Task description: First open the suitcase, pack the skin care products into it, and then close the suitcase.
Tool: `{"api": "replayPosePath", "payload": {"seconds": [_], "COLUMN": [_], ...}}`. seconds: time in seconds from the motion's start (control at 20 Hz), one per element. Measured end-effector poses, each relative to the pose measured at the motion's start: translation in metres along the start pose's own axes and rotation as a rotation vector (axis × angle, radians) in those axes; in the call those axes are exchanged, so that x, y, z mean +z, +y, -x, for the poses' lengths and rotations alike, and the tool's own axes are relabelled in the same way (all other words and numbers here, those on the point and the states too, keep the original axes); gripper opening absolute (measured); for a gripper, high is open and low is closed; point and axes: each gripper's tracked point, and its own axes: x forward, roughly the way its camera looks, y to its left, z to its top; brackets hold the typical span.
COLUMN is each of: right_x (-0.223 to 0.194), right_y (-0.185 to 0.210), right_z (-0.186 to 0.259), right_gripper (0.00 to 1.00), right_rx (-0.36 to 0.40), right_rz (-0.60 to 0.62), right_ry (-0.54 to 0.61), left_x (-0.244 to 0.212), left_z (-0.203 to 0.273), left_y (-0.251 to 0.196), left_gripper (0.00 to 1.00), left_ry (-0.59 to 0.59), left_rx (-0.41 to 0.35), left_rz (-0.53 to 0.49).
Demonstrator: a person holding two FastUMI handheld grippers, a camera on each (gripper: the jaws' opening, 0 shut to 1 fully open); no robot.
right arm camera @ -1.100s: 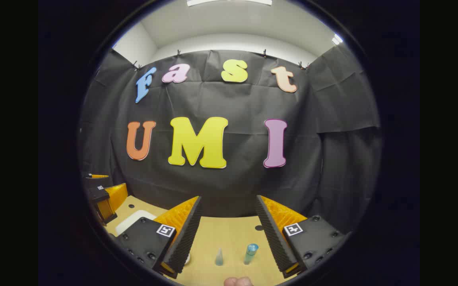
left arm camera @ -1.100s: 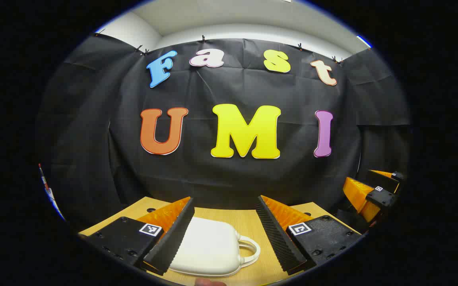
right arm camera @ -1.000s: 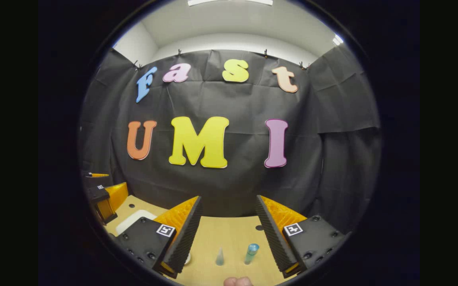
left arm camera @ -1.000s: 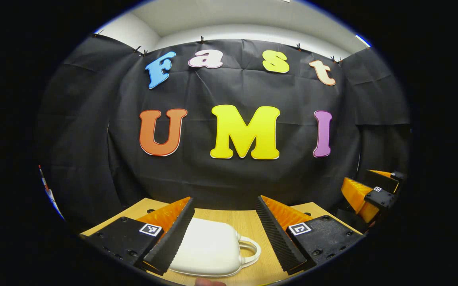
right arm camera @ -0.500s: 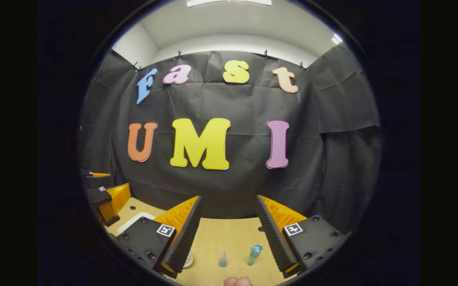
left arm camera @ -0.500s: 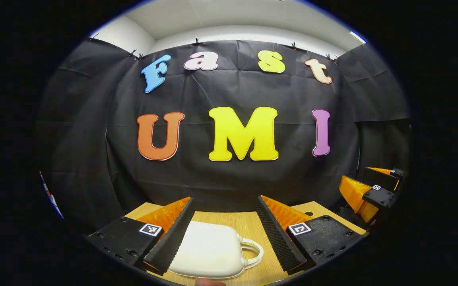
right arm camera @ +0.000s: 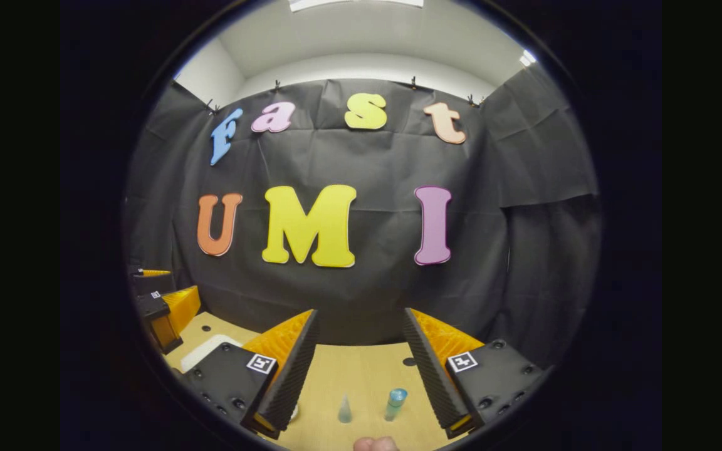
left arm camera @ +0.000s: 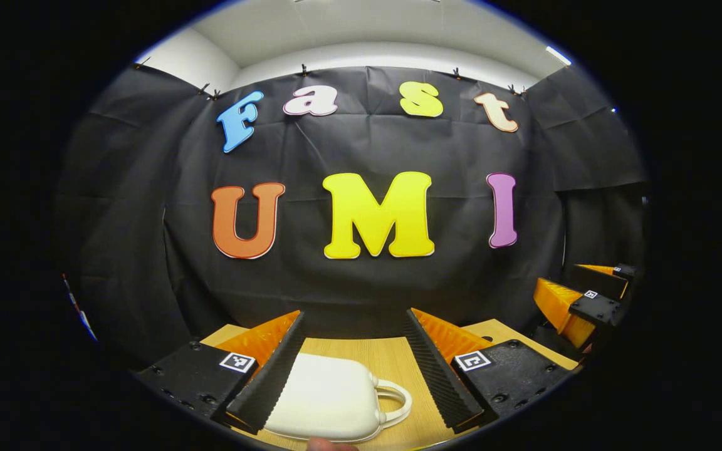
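A small white suitcase point(left arm camera: 329, 398) lies shut on the wooden table point(left arm camera: 392, 360), its handle point(left arm camera: 397, 401) pointing right. My left gripper point(left arm camera: 355, 366) hovers open above it, touching nothing. In the right gripper view, a small clear cone-shaped bottle point(right arm camera: 345, 409) and a bottle with a blue cap point(right arm camera: 394, 403) stand on the table point(right arm camera: 361, 373). A round white item point(right arm camera: 292, 412) peeks out beside the left finger. My right gripper point(right arm camera: 360, 366) is open above them, empty. The suitcase's corner point(right arm camera: 205, 351) lies at the left.
The right gripper point(left arm camera: 577, 300) appears at the right edge of the left gripper view, and the left gripper point(right arm camera: 160, 307) at the left edge of the right gripper view. A thumb tip point(right arm camera: 375, 444) sits at the bottom. Small holes point(right arm camera: 408, 361) dot the table. The black cloth wall stands close behind.
Both views have drifted slightly, the left one tilting a little downward and leftward. The suitcase and the bottles have stayed in place. Both grippers remain open.
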Motion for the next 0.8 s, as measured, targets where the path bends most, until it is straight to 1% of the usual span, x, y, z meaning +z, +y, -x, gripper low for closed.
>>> {"api": "replayPosePath", "payload": {"seconds": [0.2, 0.35, 0.45, 0.55, 0.7, 0.8], "right_x": [-0.012, -0.025, -0.033, -0.043, -0.057, -0.07], "right_y": [-0.012, -0.029, -0.038, -0.054, -0.075, -0.09], "right_z": [-0.004, -0.01, -0.009, -0.008, -0.005, -0.004], "right_gripper": [0.8, 0.81, 0.81, 0.8, 0.8, 0.81], "right_rx": [0.004, -0.002, 0.013, 0.003, -0.009, -0.021], "right_rz": [0.007, 0.022, 0.03, 0.054, 0.063, 0.065], "right_ry": [0.023, 0.045, 0.059, 0.074, 0.105, 0.133], "left_x": [-0.016, -0.036, -0.051, -0.071, -0.103, -0.135], "left_z": [-0.005, -0.004, -0.007, -0.009, -0.012, -0.013], "left_y": [-0.015, -0.031, -0.04, -0.05, -0.074, -0.088], "left_gripper": [0.99, 0.99, 0.99, 1.0, 1.0, 1.0], "left_ry": [0.032, 0.072, 0.103, 0.142, 0.22, 0.294], "left_rx": [-0.025, -0.044, -0.059, -0.08, -0.141, -0.168], "left_rz": [-0.022, -0.037, -0.06, -0.103, -0.181, -0.25]}}
